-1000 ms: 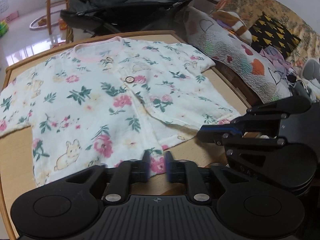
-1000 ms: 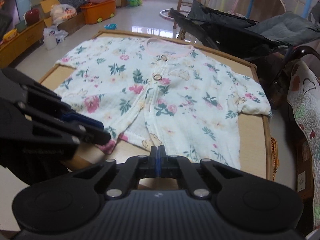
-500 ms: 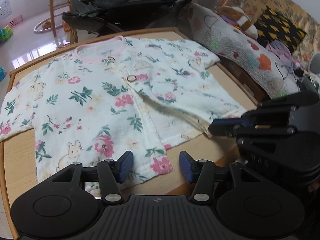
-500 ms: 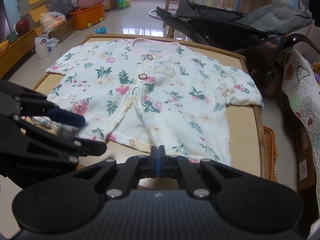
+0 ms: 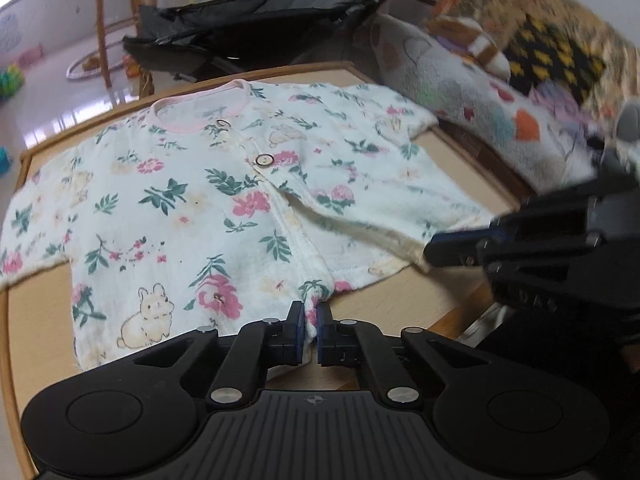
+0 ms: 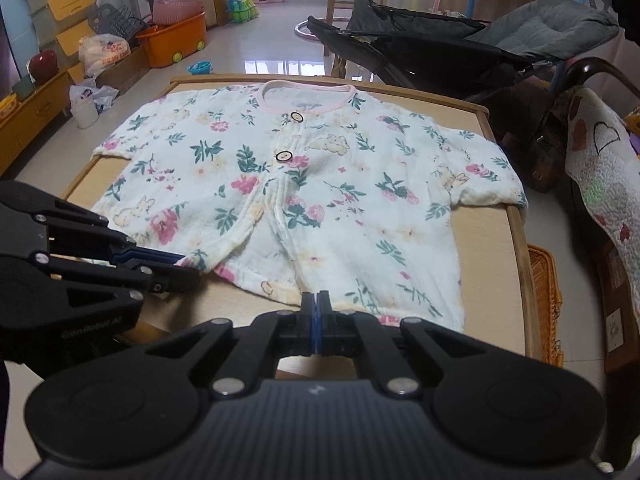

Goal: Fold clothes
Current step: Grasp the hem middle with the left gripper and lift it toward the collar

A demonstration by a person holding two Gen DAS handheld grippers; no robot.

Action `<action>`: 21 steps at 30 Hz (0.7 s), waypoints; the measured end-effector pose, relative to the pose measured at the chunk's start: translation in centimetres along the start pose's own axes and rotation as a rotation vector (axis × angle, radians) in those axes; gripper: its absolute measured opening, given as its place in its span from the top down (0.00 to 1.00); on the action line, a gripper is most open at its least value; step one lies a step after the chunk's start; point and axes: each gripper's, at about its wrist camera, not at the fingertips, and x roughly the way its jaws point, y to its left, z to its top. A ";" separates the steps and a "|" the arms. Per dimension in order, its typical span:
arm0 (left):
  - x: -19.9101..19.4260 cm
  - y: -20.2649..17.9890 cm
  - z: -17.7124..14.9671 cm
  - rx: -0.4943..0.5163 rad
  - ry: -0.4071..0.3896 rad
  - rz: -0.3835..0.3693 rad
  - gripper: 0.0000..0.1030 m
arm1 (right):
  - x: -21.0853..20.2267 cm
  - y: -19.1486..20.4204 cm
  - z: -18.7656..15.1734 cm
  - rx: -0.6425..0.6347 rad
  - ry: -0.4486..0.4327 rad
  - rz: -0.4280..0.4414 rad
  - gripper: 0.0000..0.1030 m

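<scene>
A white floral baby shirt (image 5: pixel 240 184) with a pink collar lies face up on the wooden table (image 5: pixel 400 304), its lower front parted. My left gripper (image 5: pixel 308 332) is shut on the hem of the left front panel, and cloth shows between its fingers. In the right wrist view the shirt (image 6: pixel 320 184) is spread flat. There my right gripper (image 6: pixel 316 312) stands shut at the hem of the right panel, which rises a little toward its tip (image 5: pixel 432 248). The left gripper (image 6: pixel 188 276) shows at the other hem corner.
A dark baby stroller (image 6: pixel 440 48) stands behind the table's far edge. A quilt-covered sofa with cushions (image 5: pixel 480 92) runs along the right side. An orange wicker basket (image 6: pixel 544 288) sits on the floor by the right edge. An orange bin (image 6: pixel 176 44) and bags are far left.
My left gripper was open half a second ago; it has since closed on the left panel's hem. The right gripper stayed shut, and its panel's hem has lifted slightly.
</scene>
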 end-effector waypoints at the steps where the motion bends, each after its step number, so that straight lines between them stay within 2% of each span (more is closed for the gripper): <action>1: -0.4 0.3 0.2 -0.030 -0.010 -0.017 0.95 | -0.1 -0.1 0.0 0.008 -0.001 0.004 0.99; 4: -1.6 1.2 0.8 -0.105 -0.038 -0.065 0.95 | -0.3 -0.6 0.1 0.042 -0.009 0.023 0.99; 10: -3.1 2.6 1.7 -0.176 -0.087 -0.073 0.95 | -0.9 -1.8 0.9 0.117 -0.043 0.052 0.99; 15: -3.3 4.0 3.3 -0.209 -0.138 -0.027 0.95 | -0.9 -3.2 2.4 0.109 -0.076 -0.014 0.99; 18: -2.6 4.8 4.3 -0.209 -0.141 0.004 0.95 | -0.3 -1.4 2.6 -0.052 -0.051 0.037 0.98; 21: -2.5 5.4 4.9 -0.233 -0.146 0.000 0.95 | 0.3 0.9 2.6 -0.235 -0.019 0.105 0.93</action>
